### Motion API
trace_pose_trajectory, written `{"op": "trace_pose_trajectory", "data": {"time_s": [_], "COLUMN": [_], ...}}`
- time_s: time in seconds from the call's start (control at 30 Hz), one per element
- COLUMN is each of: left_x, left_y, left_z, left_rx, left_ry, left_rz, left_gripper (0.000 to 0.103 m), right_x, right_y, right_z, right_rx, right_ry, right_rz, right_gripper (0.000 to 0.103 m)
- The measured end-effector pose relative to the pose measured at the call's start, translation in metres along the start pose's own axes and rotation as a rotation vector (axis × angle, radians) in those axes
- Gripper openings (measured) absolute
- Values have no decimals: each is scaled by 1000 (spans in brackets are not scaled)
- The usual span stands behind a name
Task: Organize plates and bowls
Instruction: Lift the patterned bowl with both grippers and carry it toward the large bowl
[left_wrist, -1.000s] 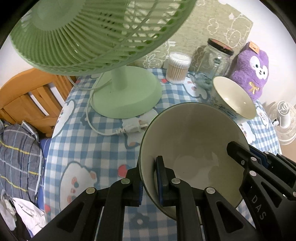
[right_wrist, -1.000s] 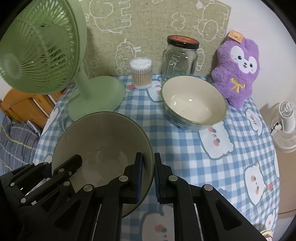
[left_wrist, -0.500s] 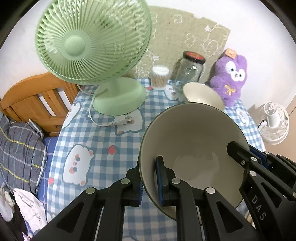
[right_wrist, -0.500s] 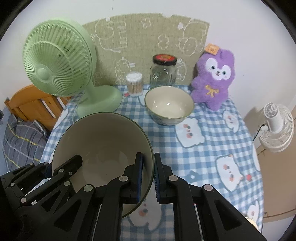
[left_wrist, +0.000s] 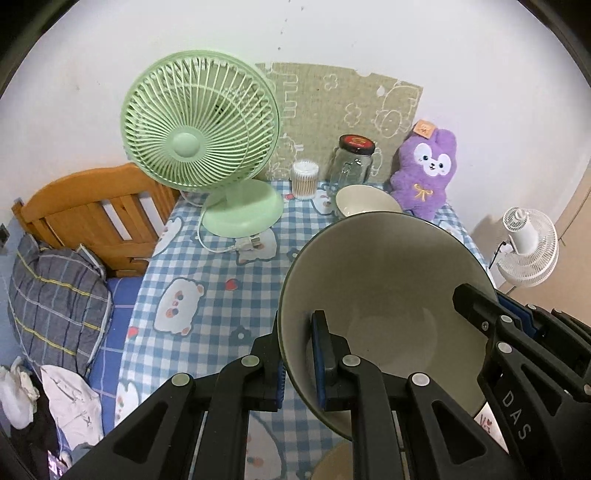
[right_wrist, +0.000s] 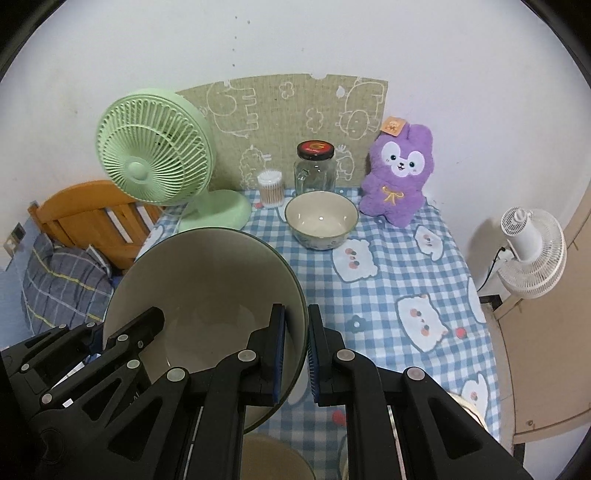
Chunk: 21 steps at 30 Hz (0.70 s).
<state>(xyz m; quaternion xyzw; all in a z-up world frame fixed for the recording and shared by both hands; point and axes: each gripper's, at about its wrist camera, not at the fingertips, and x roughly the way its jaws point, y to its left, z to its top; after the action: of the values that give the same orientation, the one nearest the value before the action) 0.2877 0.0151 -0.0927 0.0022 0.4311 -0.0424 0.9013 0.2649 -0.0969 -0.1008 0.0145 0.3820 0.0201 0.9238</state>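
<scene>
A large bowl (left_wrist: 384, 288) (right_wrist: 207, 273), cream inside with a dark green rim, hangs tilted above the checked tablecloth (right_wrist: 388, 280). My left gripper (left_wrist: 297, 332) is shut on its left rim, one pad inside and one outside. On the opposite rim, my right gripper (right_wrist: 295, 317) is shut the same way. Each gripper also shows at the edge of the other's view. A smaller cream bowl (right_wrist: 320, 221) (left_wrist: 364, 199) with a patterned outside stands upright at the back of the table, well beyond the held bowl.
At the back stand a green fan (right_wrist: 151, 162), a cotton-swab tub (right_wrist: 270, 188), a glass jar (right_wrist: 316, 170) and a purple plush (right_wrist: 397, 177). A wooden headboard (left_wrist: 92, 210) and bedding lie left. A white fan (right_wrist: 532, 251) stands on the floor right. A beige round thing (right_wrist: 269, 458) lies under the bowl.
Both grippers have risen and drawn back from the fan and the small bowl with the large bowl held between them. The back objects look smaller and farther.
</scene>
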Motion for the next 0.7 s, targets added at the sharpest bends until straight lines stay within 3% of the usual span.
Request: {"op": "trace_pose_trajectory", "data": {"time_s": [0.33, 0.7], "left_x": [-32, -32], "left_y": [-17, -25], "left_z": [-30, -74], "left_rx": [-3, -38], "left_ry": [-11, 42], "left_rz": [10, 12], "left_gripper": [9, 10], "right_x": [-36, -37], "right_y": [-15, -20], "right_z": [-30, -69], "right_rx": [-2, -42], "right_ry": [-12, 22], "right_rz": [12, 19], "right_gripper": [14, 14]}}
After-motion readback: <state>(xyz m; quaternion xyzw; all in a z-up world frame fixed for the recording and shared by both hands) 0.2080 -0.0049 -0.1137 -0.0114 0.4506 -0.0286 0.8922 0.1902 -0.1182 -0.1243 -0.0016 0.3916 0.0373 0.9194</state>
